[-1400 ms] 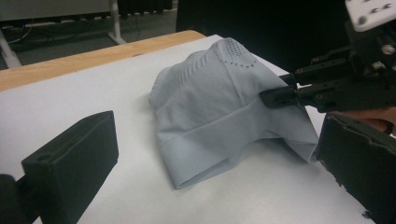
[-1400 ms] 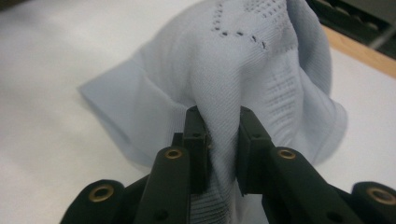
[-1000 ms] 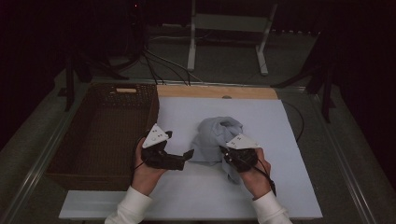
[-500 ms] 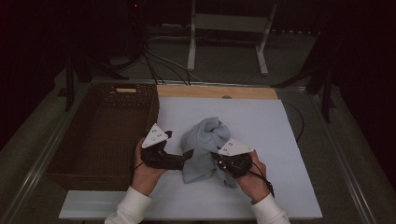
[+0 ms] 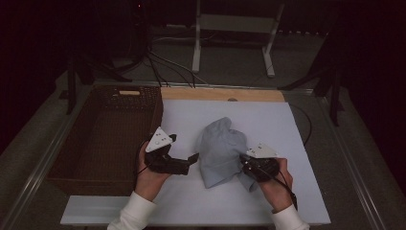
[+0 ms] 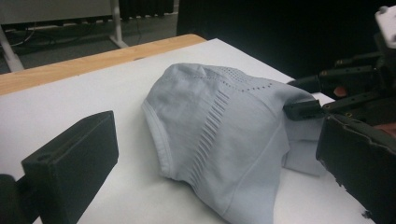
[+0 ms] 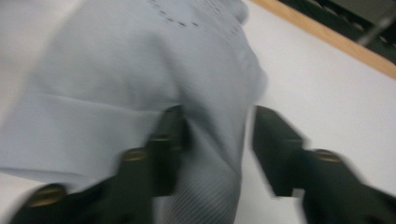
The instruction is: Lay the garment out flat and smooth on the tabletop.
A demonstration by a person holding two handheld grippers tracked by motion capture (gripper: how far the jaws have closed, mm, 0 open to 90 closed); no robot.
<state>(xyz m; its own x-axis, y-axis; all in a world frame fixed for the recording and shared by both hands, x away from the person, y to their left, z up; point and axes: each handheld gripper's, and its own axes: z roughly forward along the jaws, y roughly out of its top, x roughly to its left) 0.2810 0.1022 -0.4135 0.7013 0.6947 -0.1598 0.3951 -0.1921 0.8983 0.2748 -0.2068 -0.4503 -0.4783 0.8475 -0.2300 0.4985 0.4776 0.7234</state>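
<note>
A light grey-blue knitted garment [image 5: 220, 146] lies crumpled in the middle of the white table [image 5: 273, 120]. My left gripper [image 5: 192, 160] rests just left of it, open, with the garment [image 6: 219, 130] ahead of its wide jaws and apart from them. My right gripper [image 5: 242, 166] sits at the garment's right edge. Its jaws have just been opening. In the blurred right gripper view, my right gripper [image 7: 217, 135] has a fold of the garment [image 7: 140, 70] loose between its parted jaws. In the left gripper view, my right gripper [image 6: 303, 97] shows at the cloth's far side.
A dark wicker basket [image 5: 62, 158] stands along the table's left side, close to my left hand. A wooden strip [image 5: 220, 94] borders the table's far edge. Stand legs and cables lie on the floor beyond.
The right gripper first pushed the garment's edge left toward the left gripper, then drew back to the right with its jaws parted. The cloth has been reshaped. The left gripper kept still.
</note>
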